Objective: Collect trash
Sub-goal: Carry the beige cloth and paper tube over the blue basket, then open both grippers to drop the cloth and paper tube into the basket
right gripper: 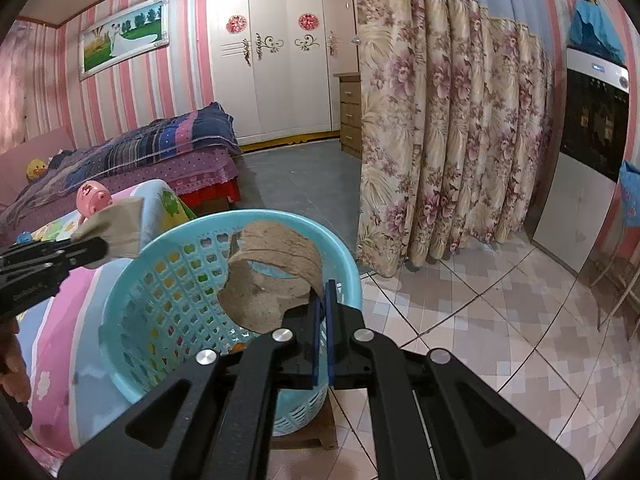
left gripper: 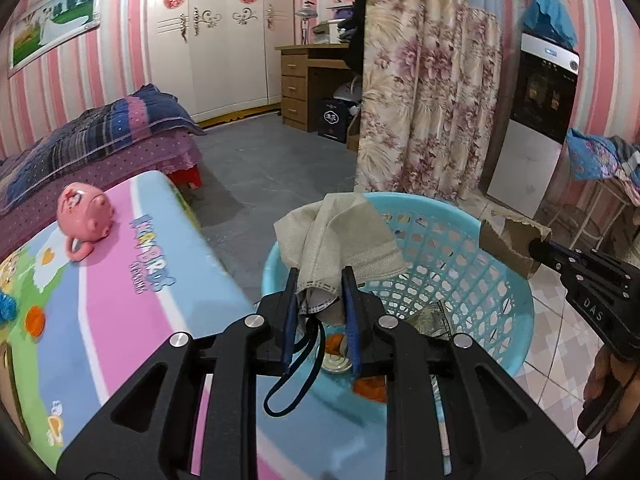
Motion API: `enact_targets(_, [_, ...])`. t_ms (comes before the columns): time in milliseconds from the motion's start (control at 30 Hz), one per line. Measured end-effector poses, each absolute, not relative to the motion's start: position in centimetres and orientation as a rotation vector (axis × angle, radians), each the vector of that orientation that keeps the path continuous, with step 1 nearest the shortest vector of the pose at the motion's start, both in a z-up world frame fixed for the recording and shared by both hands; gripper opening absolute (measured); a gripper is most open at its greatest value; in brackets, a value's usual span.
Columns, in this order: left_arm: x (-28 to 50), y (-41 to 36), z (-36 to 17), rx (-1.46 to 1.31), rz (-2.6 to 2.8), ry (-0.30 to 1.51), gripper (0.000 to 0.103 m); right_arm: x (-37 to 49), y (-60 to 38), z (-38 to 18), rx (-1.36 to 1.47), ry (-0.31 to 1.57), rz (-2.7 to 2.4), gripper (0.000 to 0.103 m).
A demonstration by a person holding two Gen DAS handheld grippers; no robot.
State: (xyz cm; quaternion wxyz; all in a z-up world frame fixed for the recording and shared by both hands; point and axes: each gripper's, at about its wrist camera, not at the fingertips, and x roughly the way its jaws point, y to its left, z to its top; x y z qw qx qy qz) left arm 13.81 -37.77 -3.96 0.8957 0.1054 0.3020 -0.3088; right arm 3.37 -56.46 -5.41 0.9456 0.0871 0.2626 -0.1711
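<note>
Left wrist view: left gripper [left gripper: 322, 276] tilted downward over the blue basket [left gripper: 516, 300], pads clamped on a grey face mask [left gripper: 340, 236], black ear loop dangling below. Beside it, right gripper [left gripper: 534, 251] reaching in from the right, pinching a torn cardboard tube [left gripper: 508, 240].

Right wrist view: right gripper [right gripper: 323, 285] angled down above basket rim [right gripper: 132, 264], jaws fully closed on the tube [right gripper: 272, 280]; left gripper [right gripper: 105, 246] with mask [right gripper: 116, 228] entering at left.

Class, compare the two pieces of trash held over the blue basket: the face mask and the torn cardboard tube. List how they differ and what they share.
1. The face mask is soft, pale fabric that drapes; the cardboard tube is stiff, brown and curled.
2. The mask trails dark ear loops; the tube has ragged torn edges.
3. The left gripper holds the mask; the right gripper pinches the tube.

Both hang above the blue basket, not yet dropped.
</note>
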Motion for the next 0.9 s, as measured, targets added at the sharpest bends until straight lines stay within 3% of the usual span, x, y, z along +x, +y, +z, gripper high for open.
enact_targets(100, [14.0,-38.0,-4.1,0.216,-0.636,0.624,0.032,3.2,-56.5,-5.6,0.178,0.533,-0.348,0.003])
enact_targets(167, [14.2,-37.7,-4.1,0.212,-0.628,0.621,0.052,3.3,-56.5,-5.7,0.176,0.531,-0.346,0.003])
enact_targets(300, [14.5,-36.9,-3.8,0.213,-0.585,0.601,0.067,3.4,-56.0,-5.8,0.166,0.527,-0.34,0.003])
enact_targets(367, [14.8,-36.1,-3.7,0.202,-0.559,0.598,0.082,3.6,-55.7,-5.7,0.165,0.529,-0.336,0.003])
enact_targets(667, [15.9,-30.8,-3.3,0.163,-0.427,0.576,0.094,5.3,-54.4,-6.0,0.174,0.536,-0.321,0.003])
enact_targets(900, [15.7,-26.4,-2.8,0.143,-0.351,0.557,0.095,7.2,-52.8,-6.5,0.152,0.561,-0.336,0.004])
